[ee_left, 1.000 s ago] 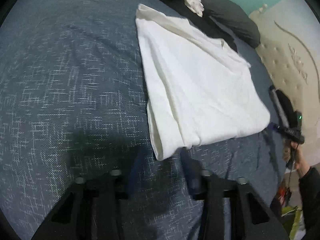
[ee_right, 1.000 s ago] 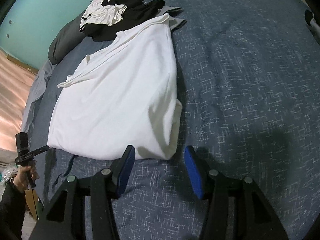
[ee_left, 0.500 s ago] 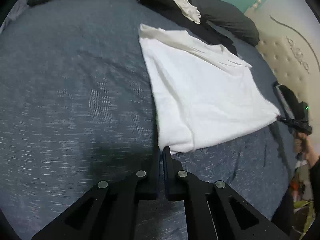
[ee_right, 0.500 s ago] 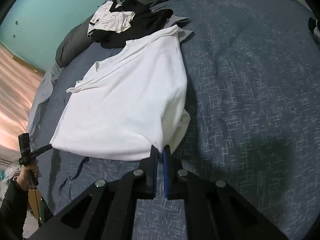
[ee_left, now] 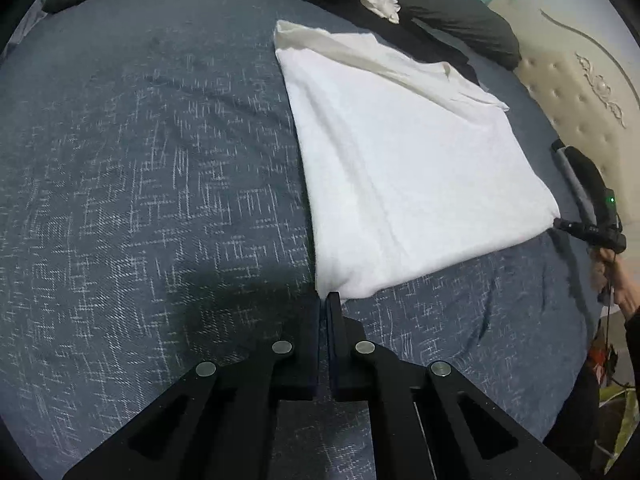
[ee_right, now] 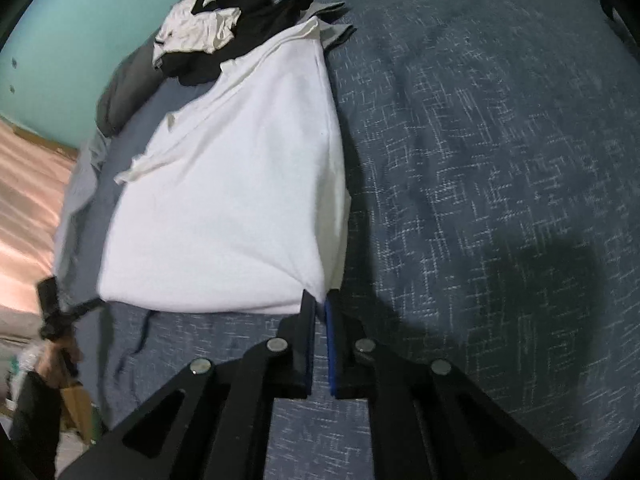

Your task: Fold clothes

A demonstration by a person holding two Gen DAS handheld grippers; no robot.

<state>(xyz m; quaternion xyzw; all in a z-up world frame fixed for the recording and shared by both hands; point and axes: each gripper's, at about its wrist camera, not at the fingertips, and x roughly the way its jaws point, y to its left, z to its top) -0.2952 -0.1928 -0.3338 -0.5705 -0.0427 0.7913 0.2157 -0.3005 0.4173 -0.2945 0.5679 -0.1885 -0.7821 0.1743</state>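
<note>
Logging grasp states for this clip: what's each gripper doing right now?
Left gripper: closed, pinching a near corner of the white shirt.
Right gripper: closed, pinching the shirt's other near corner.

garment: white T-shirt [ee_left: 404, 168], partly folded into a rough rectangle, lying flat on the bed
surface: soft knit, a few shallow creases, otherwise smooth
far end: at 12 o'clock in left wrist view; sleeve and neckline edges folded over, slightly off-white strip
near corners: one at 6 o'clock in each wrist view, pinched between claw tips; the corner in right wrist view [ee_right: 316, 288] sits raised with a layer showing below it
long edge: runs 6 to 12 o'clock in both views
other clothes: black-and-white pile [ee_right: 212, 36] past the shirt's far end, crumpled, unfolded
</note>
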